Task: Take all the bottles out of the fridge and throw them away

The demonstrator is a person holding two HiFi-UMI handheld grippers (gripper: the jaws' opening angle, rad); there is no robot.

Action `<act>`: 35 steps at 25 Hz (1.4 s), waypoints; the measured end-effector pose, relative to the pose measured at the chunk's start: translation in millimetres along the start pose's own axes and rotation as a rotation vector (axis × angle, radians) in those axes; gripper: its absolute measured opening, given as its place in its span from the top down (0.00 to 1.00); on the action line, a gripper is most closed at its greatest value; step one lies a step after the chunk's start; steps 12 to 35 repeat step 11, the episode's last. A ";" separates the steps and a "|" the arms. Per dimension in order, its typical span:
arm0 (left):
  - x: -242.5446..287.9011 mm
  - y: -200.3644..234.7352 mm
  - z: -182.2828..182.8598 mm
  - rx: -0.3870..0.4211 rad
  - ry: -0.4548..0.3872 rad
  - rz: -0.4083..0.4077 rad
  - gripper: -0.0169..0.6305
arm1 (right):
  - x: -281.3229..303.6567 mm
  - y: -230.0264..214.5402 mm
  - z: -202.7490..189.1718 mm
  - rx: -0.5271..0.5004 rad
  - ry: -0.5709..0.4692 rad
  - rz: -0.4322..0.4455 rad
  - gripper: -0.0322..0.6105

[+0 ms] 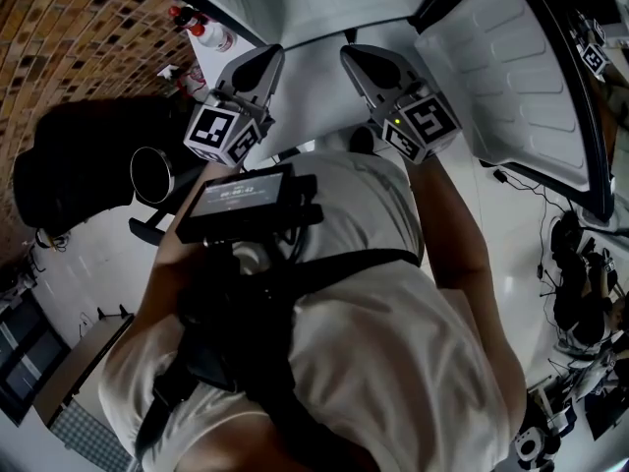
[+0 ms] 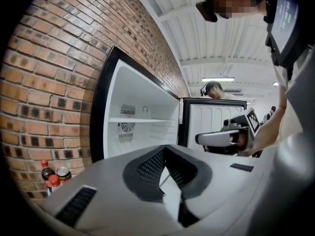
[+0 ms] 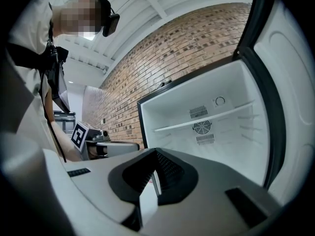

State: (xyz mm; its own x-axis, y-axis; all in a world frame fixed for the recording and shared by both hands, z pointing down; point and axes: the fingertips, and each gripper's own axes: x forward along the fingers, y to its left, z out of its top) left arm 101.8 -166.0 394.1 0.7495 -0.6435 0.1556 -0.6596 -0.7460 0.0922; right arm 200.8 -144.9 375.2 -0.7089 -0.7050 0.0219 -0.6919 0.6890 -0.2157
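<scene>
The fridge (image 2: 142, 127) stands open against a brick wall; the inside I can see holds a bare white shelf (image 2: 138, 120) and no bottles. Its door (image 1: 511, 77) is swung out to the right. My left gripper (image 2: 165, 149) is shut with nothing in it and is held level in front of the fridge. My right gripper (image 3: 156, 154) is beside it, also shut and empty, facing the fridge (image 3: 211, 132). A few red-capped bottles (image 2: 46, 170) and a can (image 2: 64, 173) stand on the floor by the wall, left of the fridge; the bottles (image 1: 211, 32) show in the head view too.
A black bin-like shape (image 1: 88, 175) with a round rim (image 1: 152, 173) sits on the floor to my left. Cables and gear (image 1: 580, 283) lie on the floor at the right, past the door. Another person (image 2: 214, 90) stands behind the fridge door.
</scene>
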 end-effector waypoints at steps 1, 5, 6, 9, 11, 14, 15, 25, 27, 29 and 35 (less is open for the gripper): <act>-0.5 0.2 -0.2 0.001 0.001 0.001 0.96 | 0.3 0.4 -0.2 0.000 0.000 0.001 0.95; -2.6 0.2 -1.3 0.003 0.007 0.003 0.96 | 0.3 2.5 -0.7 0.004 0.000 0.003 0.95; -3.3 0.5 -1.4 0.002 0.007 0.003 0.96 | 0.5 3.1 -0.9 0.005 0.000 0.004 0.95; -5.4 1.7 -1.5 -0.001 0.003 0.005 0.96 | 1.6 5.6 -1.7 0.007 0.003 0.006 0.95; -6.8 2.3 -2.1 -0.001 0.002 0.006 0.96 | 2.4 7.3 -2.4 0.007 0.004 0.007 0.95; -6.8 2.3 -2.1 -0.001 0.002 0.006 0.96 | 2.4 7.3 -2.4 0.007 0.004 0.007 0.95; -6.8 2.3 -2.1 -0.001 0.002 0.006 0.96 | 2.4 7.3 -2.4 0.007 0.004 0.007 0.95; -6.8 2.3 -2.1 -0.001 0.002 0.006 0.96 | 2.4 7.3 -2.4 0.007 0.004 0.007 0.95; -6.8 2.3 -2.1 -0.001 0.002 0.006 0.96 | 2.4 7.3 -2.4 0.007 0.004 0.007 0.95; -6.8 2.3 -2.1 -0.001 0.002 0.006 0.96 | 2.4 7.3 -2.4 0.007 0.004 0.007 0.95; -6.8 2.3 -2.1 -0.001 0.002 0.006 0.96 | 2.4 7.3 -2.4 0.007 0.004 0.007 0.95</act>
